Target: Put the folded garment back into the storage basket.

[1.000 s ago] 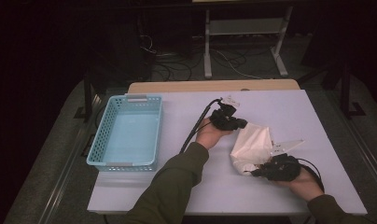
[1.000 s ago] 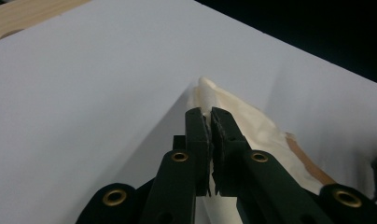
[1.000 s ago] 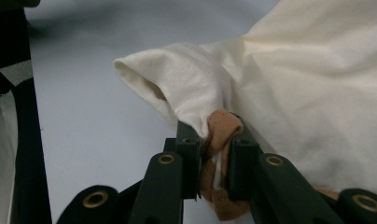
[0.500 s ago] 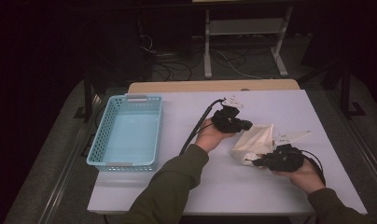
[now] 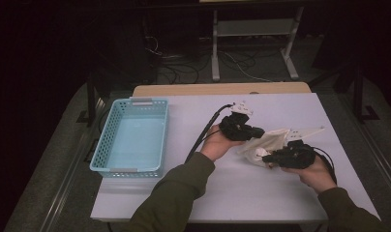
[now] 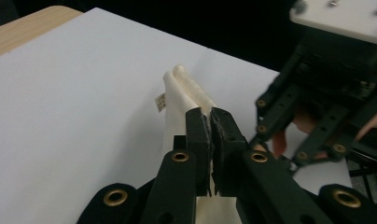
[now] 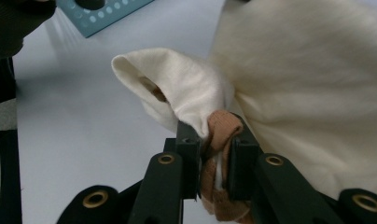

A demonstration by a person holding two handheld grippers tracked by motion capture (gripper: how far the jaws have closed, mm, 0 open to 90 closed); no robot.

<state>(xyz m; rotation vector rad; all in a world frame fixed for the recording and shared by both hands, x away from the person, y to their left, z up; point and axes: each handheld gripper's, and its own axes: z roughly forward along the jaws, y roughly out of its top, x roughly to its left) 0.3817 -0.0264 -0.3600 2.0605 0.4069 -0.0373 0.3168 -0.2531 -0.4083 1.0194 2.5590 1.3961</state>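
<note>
A cream cloth (image 5: 270,141) hangs bunched between my two grippers over the right half of the white table (image 5: 222,188). My left gripper (image 5: 258,132) is shut on one folded edge of it. In the left gripper view the jaws (image 6: 210,127) pinch that edge of the cloth (image 6: 182,91), and a small label shows on the fabric. My right gripper (image 5: 269,155) is shut on the other side. In the right gripper view its jaws (image 7: 217,135) clamp the cream cloth (image 7: 312,88) together with a tan knitted band.
A light blue plastic basket (image 5: 106,145) stands empty at the left of the table, and its corner (image 7: 102,11) shows in the right gripper view. A wooden strip (image 5: 218,89) borders the far edge. A metal stand and cables lie on the dark floor beyond.
Both hands have risen a little with the cloth. The right gripper has moved up the picture, closer to the left one, and the cloth is more bunched.
</note>
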